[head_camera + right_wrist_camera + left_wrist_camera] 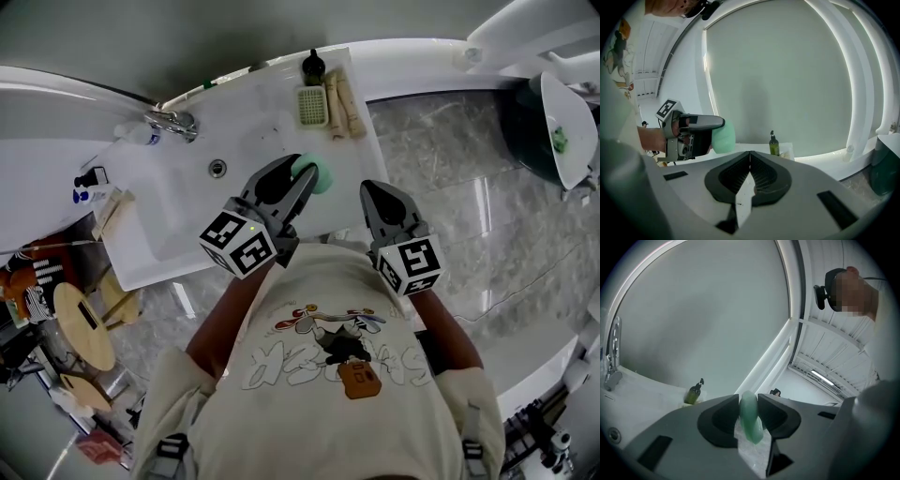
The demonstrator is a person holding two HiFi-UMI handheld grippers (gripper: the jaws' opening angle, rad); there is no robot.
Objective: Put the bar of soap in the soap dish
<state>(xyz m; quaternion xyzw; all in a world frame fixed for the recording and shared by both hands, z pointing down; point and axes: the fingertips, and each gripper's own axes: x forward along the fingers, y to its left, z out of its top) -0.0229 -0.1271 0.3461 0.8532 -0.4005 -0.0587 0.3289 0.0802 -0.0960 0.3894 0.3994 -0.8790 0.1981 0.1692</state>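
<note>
Bare counter [267, 127] runs from the soap [323, 174] to the dish [312, 106] at 12 o'clock. A bottle [313, 67] stands behind it, sticks [343, 105] at its 3 o'clock.

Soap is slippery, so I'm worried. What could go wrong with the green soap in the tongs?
The left tongs pinch the soap with much of it sticking out, so it might slip and fall by the sink. The soap dish sits right beside a bottle, which could get knocked over.
</note>
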